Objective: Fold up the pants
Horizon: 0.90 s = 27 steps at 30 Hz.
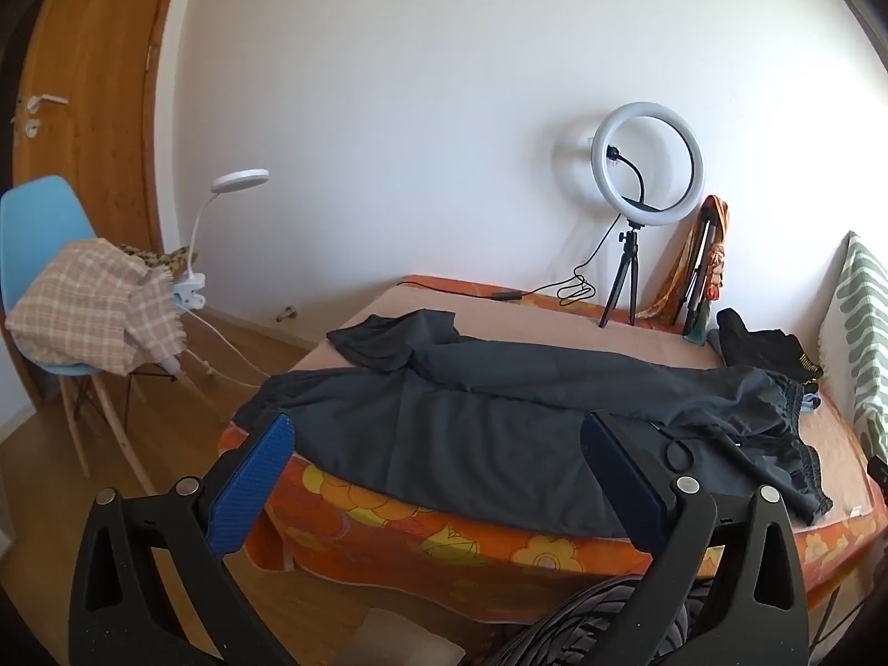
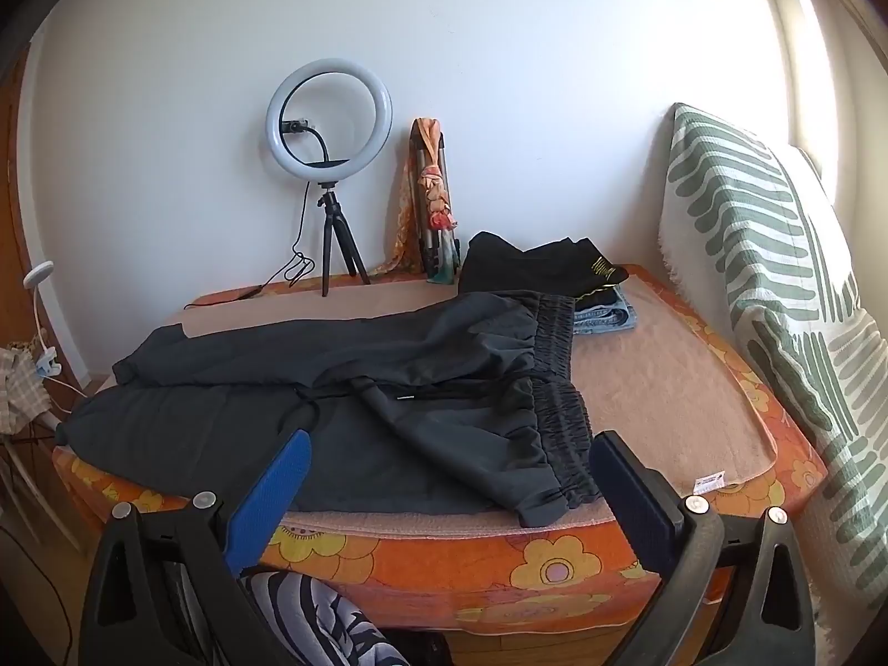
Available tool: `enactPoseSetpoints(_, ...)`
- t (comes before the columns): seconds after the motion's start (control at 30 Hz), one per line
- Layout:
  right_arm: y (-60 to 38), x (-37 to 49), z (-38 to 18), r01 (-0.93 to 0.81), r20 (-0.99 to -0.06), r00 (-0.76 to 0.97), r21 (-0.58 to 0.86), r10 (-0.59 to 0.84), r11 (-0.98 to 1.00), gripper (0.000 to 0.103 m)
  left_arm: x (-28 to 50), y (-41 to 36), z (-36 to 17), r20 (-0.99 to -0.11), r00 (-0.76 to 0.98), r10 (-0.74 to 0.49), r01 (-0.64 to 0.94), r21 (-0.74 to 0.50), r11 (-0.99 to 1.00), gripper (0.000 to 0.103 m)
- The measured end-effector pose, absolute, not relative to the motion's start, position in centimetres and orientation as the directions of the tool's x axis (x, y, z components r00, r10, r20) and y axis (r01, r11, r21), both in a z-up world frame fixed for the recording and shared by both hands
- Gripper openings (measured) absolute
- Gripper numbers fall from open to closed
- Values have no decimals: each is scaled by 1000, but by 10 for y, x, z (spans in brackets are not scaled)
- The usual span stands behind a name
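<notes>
- Because the dark pants [image 1: 499, 416] lie spread lengthwise across the middle of both views, waistband [image 2: 555, 366] toward the right and leg cuffs toward the left, each tool faces the end it would naturally take.
- Left gripper [image 1: 438, 477], at the bottom of its frame, stands wide apart and empty, hovering short of the bed's [image 1: 444, 538] near edge over the leg portion; nothing sits between its blue pads.
- Right gripper [image 2: 449, 483], low in its own frame, is likewise spread wide and holds nothing, lined up with the gathered waistband corner that overhangs the beige blanket [image 2: 666, 388].
- One leg rests partly over the other, with the far leg's cuff [image 1: 388, 338] turned back at centre left, so I judge the cloth needs straightening before a clean fold.
- Folded garments [image 2: 555, 272] are stacked at the upper right of the bed, probably the finished pile, placed well apart from the working area.
- Ring light [image 1: 646, 164] on its tripod stands against the wall at the back, likely set there to light the bed.
- No fold appears begun; grasping both ends seems the next need.
</notes>
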State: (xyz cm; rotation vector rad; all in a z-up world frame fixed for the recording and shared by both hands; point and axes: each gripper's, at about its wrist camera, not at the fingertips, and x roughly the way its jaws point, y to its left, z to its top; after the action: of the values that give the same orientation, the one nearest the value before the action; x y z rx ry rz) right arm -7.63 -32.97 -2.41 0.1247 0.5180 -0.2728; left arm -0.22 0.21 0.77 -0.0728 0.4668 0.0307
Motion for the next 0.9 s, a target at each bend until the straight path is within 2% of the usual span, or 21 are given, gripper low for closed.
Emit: enactPoseSetpoints(0.9,-328,-75,-27,284,-505,835,55,-218,957,102,-4,-2,6,-446,895,9,-39,-59,998,103)
